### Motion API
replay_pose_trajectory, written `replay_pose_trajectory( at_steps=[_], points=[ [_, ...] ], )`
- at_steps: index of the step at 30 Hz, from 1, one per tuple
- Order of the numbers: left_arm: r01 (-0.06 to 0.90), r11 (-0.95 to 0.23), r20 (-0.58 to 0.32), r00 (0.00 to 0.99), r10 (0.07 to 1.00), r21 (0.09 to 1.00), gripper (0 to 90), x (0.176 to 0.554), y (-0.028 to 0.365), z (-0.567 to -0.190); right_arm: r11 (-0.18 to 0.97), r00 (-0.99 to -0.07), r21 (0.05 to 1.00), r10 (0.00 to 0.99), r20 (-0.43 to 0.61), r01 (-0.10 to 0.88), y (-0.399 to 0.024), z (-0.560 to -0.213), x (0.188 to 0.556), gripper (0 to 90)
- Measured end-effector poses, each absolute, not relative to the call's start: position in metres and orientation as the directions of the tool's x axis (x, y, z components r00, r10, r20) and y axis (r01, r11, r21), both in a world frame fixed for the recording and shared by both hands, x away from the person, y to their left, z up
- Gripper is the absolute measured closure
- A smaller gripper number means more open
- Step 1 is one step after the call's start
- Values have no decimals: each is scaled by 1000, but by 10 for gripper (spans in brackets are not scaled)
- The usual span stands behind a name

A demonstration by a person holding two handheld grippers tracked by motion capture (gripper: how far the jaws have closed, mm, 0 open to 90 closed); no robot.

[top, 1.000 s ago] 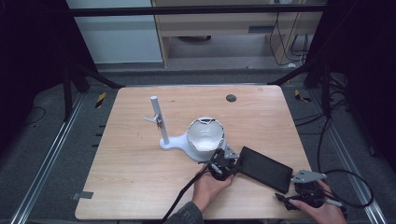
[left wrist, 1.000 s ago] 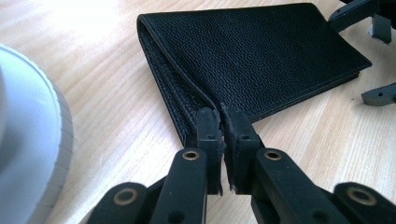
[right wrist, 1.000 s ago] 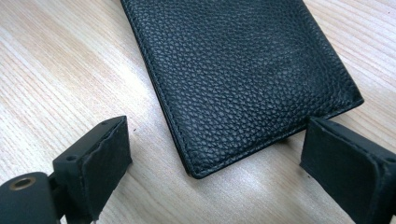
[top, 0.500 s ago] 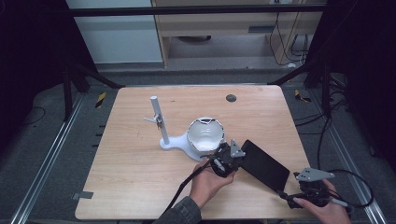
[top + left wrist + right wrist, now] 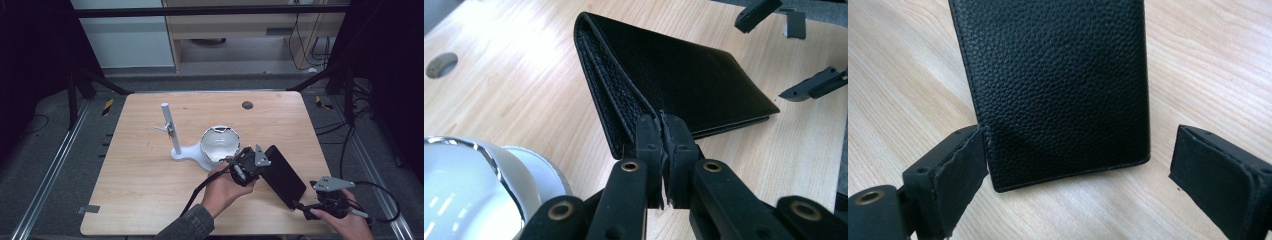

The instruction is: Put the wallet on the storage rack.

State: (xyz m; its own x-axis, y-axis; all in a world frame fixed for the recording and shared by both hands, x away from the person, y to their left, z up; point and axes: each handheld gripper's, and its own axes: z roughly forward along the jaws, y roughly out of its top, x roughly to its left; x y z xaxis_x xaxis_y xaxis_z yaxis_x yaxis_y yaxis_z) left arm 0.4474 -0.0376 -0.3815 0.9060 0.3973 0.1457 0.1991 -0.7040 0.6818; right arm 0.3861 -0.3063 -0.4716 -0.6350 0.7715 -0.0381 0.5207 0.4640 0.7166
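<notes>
High view: wallet (image 5: pixel 283 175) corner pinched in L tongs (image 5: pixel 248 167).

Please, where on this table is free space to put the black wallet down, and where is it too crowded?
Free: the table left of the white stand, and the far strip by the dark disc. Crowded: the near right, with bowl, wallet, left gripper and right gripper.

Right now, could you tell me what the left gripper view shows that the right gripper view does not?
Left gripper view alone: the left gripper shut on the wallet's corner, its layered folded edge, the white bowl, and the right gripper open beyond the wallet.

Right gripper view alone: that gripper's pads either side of the wallet's near end, the left pad at its edge.

Both: the black wallet and the table.
</notes>
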Motion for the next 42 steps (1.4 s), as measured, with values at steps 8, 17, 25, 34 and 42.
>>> replay_pose_trajectory(
  at_steps=[8, 17, 25, 34, 42],
  points=[
    [159, -729, 177, 915, 362, 666, 869, 447, -41, -369, 469, -643, 727, 764, -49, 502, -302, -463, 389, 85],
    [120, -744, 211, 919, 334, 658, 870, 447, -41, -354, 474, -655, 736, 753, -54, 483, -293, -456, 394, 89],
    [90, -755, 235, 921, 312, 649, 871, 445, -41, -344, 475, -655, 744, 753, -66, 471, -291, -449, 395, 90],
    [51, -769, 269, 920, 284, 637, 872, 440, -41, -335, 473, -660, 751, 748, -66, 461, -287, -445, 398, 92],
    [17, -779, 294, 921, 257, 627, 873, 432, -38, -328, 465, -667, 767, 742, -65, 442, -283, -438, 403, 97]
  ],
)
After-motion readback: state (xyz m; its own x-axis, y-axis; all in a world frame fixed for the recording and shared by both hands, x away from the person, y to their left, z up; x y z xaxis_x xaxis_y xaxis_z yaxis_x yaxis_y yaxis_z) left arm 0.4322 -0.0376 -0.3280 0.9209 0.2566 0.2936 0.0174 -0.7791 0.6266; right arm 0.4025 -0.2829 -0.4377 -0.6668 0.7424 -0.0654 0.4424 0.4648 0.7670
